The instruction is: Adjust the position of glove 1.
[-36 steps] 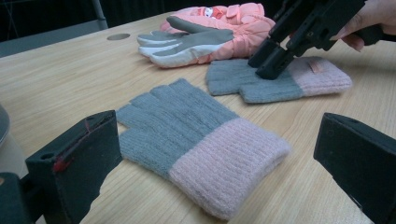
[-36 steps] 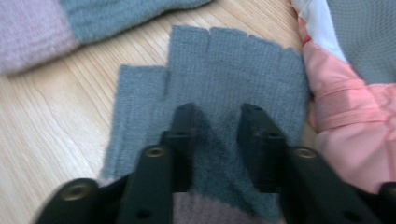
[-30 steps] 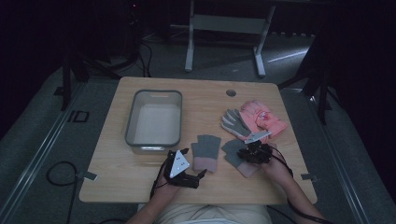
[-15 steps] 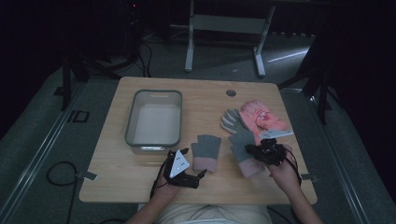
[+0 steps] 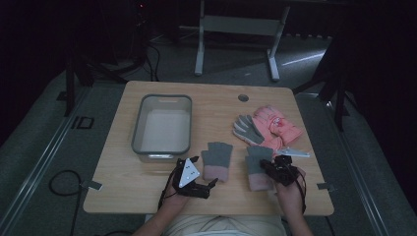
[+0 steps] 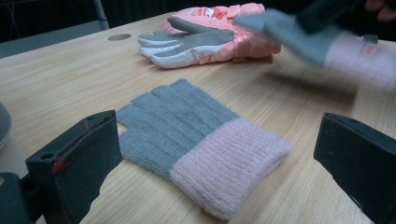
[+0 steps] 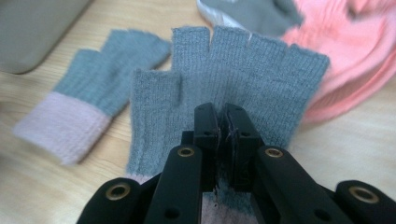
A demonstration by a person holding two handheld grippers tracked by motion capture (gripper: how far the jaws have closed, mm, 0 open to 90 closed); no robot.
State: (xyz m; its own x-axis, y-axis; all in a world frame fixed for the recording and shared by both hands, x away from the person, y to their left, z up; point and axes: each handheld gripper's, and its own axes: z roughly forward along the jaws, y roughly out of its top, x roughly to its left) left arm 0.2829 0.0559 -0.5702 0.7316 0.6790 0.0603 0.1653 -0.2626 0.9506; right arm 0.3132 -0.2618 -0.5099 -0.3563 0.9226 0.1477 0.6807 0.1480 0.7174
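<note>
Two grey fingerless gloves with pink cuffs are near the table's front edge. One glove (image 5: 217,160) (image 6: 201,135) lies flat, fingers pointing away from me. My left gripper (image 5: 205,173) (image 6: 217,128) is just in front of its cuff, open, with a jaw on either side and neither touching it. My right gripper (image 5: 276,169) (image 7: 223,109) is shut on the other glove (image 5: 255,164) (image 7: 247,70), pinching the knit near the cuff. That glove hangs slightly off the table and looks blurred in the left gripper view (image 6: 317,42).
A grey bin (image 5: 162,147) stands left of centre. A pair of pink mittens (image 5: 275,123) with a grey-and-white glove (image 5: 244,128) on them lies at the right. The wooden table (image 5: 211,105) has a round hole (image 5: 243,98) near its far edge.
My right gripper has shifted a little right and up, taking its glove with it. The left gripper and the flat glove have stayed put.
</note>
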